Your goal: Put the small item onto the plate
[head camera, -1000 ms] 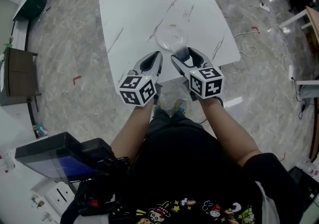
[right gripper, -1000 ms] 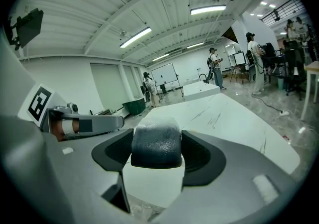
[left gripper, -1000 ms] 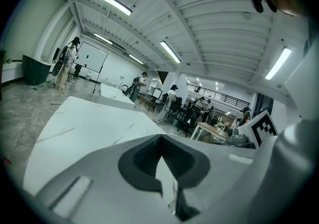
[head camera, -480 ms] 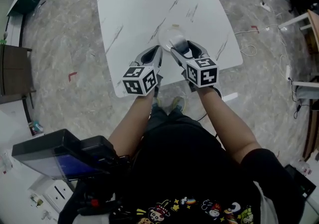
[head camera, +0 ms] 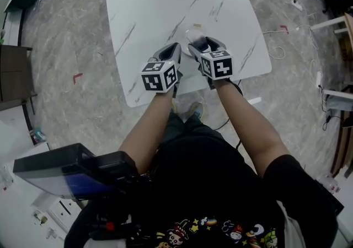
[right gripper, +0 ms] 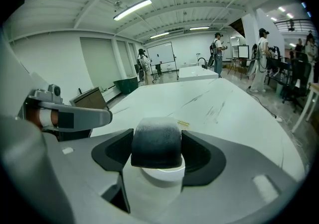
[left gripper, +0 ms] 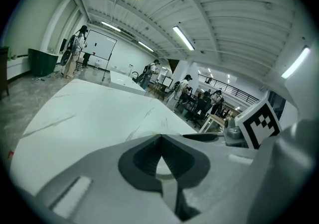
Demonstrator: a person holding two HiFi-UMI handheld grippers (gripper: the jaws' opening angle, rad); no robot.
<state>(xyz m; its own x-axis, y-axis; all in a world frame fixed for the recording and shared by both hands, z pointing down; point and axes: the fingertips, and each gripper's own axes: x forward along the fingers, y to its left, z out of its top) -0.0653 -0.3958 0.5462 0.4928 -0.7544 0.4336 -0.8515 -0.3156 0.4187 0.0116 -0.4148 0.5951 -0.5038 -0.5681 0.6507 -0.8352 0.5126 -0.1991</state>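
Gripping small item, right hand-held gripper, above plate

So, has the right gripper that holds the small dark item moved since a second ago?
Yes. The right gripper went forward over the white marble table, away from the person; its tips now cover more of the clear round plate.
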